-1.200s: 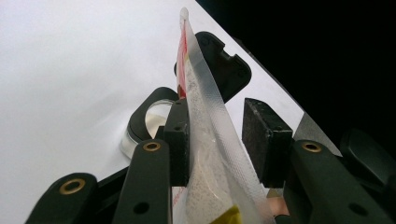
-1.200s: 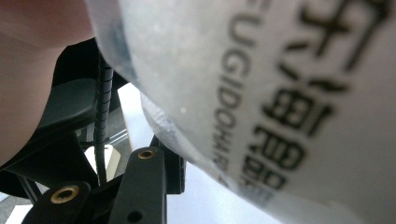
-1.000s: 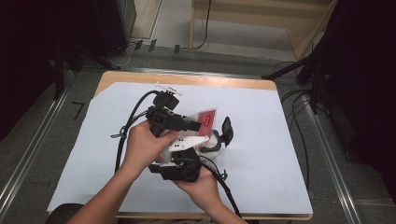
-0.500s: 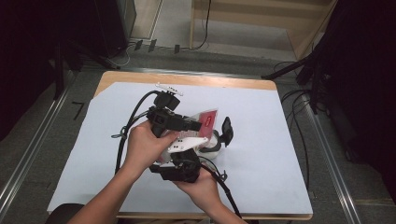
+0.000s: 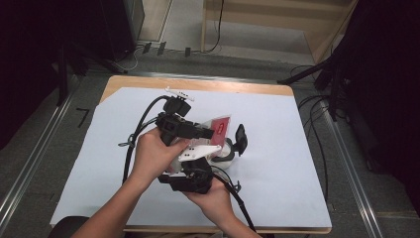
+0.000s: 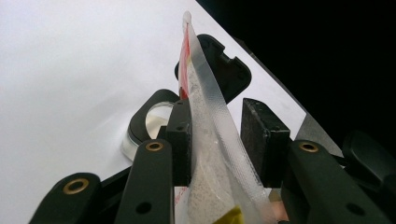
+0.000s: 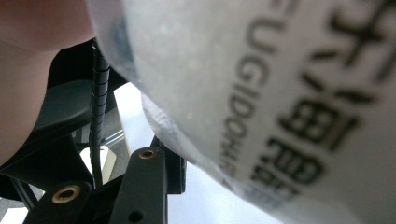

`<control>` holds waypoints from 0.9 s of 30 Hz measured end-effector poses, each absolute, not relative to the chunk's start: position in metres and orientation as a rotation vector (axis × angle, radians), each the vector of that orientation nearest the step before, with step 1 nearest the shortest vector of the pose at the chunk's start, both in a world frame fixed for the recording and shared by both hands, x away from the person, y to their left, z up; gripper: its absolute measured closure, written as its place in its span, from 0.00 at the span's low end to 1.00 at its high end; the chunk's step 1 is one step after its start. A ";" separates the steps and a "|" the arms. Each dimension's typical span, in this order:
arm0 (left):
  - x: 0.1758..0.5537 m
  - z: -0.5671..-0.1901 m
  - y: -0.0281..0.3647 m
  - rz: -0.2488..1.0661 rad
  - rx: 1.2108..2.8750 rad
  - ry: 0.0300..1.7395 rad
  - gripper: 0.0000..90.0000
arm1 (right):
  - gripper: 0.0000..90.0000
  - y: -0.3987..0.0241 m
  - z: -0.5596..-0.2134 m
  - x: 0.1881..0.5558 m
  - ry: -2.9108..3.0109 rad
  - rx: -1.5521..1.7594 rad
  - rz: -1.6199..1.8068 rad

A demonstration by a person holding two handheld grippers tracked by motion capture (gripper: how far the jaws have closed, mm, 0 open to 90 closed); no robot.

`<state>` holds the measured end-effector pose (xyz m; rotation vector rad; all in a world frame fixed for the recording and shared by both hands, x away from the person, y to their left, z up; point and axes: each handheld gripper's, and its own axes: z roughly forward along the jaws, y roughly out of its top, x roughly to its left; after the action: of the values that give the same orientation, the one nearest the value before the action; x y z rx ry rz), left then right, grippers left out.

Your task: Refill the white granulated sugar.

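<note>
**Two tools share a printed pouch above the bench**

Black lettering runs across the pouch (image 7: pixel 289 93) in the right gripper view: the Latin letters "FUGIDOH" can be read before the line blurs, with larger characters beside them that are too soft to make out. The printed face is pale grey and slightly speckled.

In the high view both hands meet near the middle of the white-covered bench (image 5: pixel 297 163). The left hand (image 5: pixel 151 156) comes in from the lower left and grips the left tool (image 5: pixel 210 133) from above, pointing it toward the right. The right hand (image 5: pixel 210 198) lies below it, palm up, cradling the right tool (image 5: pixel 190 179).

In the left gripper view the pouch stands edge-on between the jaws: a clear, ribbed seal strip rises to a point, with red print behind it, white grains inside and a scrap of yellow at the bottom. The left pad touches the film while the right pad stands a little off it, so I cannot tell whether the left tool is truly clamped. The right tool's grip cannot be told either; the pouch lies right against its camera.

The pouch is held up off the bench between the two tools, its red end (image 5: pixel 220 126) showing in the high view. Beyond it on the bench sits a small round container (image 6: pixel 156 119) with a black hinged lid (image 6: pixel 224 70) standing open.
</note>
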<state>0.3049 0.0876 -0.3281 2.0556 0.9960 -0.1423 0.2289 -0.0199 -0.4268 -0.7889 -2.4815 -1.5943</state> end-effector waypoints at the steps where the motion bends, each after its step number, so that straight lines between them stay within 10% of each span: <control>1: 0.305 -0.328 0.088 -0.145 2.054 0.996 0.73 | 0.71 -0.020 -0.426 0.229 -2.482 -0.786 -1.594; 27: 0.310 -0.331 0.092 -0.192 2.035 1.017 0.72 | 0.71 -0.021 -0.426 0.228 -2.494 -0.783 -1.601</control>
<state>0.3100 0.0920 -0.3307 2.0350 1.0171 -0.1918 0.2283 -0.0208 -0.4258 -0.7825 -2.4941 -1.6014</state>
